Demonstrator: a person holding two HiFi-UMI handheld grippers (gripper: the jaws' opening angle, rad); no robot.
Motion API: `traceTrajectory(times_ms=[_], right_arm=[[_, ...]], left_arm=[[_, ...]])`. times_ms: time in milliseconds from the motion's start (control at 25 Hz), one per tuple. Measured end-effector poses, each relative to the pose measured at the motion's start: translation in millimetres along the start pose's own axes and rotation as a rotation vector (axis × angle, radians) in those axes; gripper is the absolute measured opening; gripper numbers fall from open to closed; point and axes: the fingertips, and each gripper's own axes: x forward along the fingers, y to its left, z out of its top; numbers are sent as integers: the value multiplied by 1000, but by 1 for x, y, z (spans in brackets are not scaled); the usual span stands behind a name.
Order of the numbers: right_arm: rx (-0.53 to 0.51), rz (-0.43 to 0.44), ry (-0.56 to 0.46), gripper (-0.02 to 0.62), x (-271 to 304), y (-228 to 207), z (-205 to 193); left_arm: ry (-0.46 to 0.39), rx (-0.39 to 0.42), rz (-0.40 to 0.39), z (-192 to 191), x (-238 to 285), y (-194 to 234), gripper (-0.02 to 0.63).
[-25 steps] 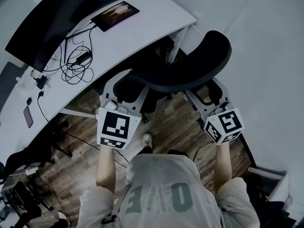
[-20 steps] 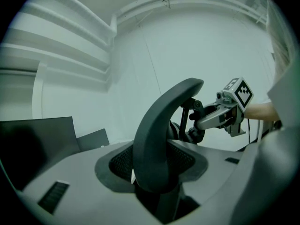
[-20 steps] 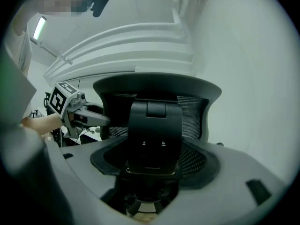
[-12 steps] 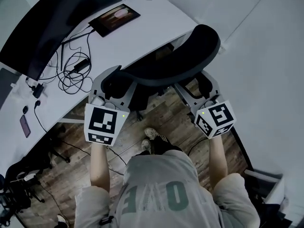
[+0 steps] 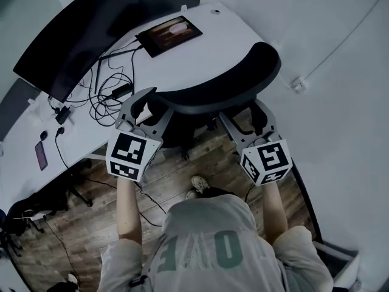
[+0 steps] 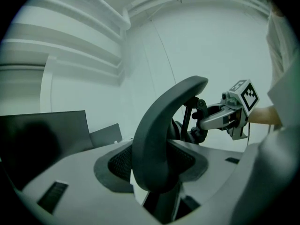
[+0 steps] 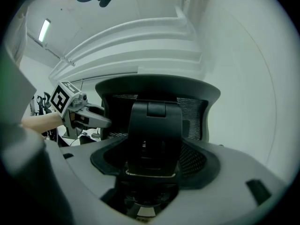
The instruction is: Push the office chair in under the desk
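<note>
The black office chair (image 5: 226,80) stands at the white desk (image 5: 206,48), its curved backrest top over the desk's near edge and its seat hidden beneath. My left gripper (image 5: 141,109) is shut on the backrest's left edge; in the left gripper view the curved frame (image 6: 161,135) fills the gap between the jaws. My right gripper (image 5: 250,119) is shut on the chair's rear right side; in the right gripper view the black back support (image 7: 154,135) sits between the jaws, with the mesh back (image 7: 193,111) behind it.
On the desk are a dark monitor (image 5: 79,35), a tablet (image 5: 169,32), tangled cables (image 5: 109,87) and a phone (image 5: 41,156). A white wall with a socket (image 5: 296,84) runs close on the right. The person's shoe (image 5: 198,184) is on the wooden floor (image 5: 200,157).
The chair and both grippers have moved forward towards the desk. The backrest top now overlaps the desk's edge, and less of the seat shows.
</note>
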Motion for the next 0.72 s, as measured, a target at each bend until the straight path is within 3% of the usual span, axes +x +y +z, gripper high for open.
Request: traceTrajectory(times_ms=[720], right_arm=[[-1, -6, -38, 302, 32, 17, 6]], left_arm=[[-26, -12, 18, -12, 2, 41, 229]])
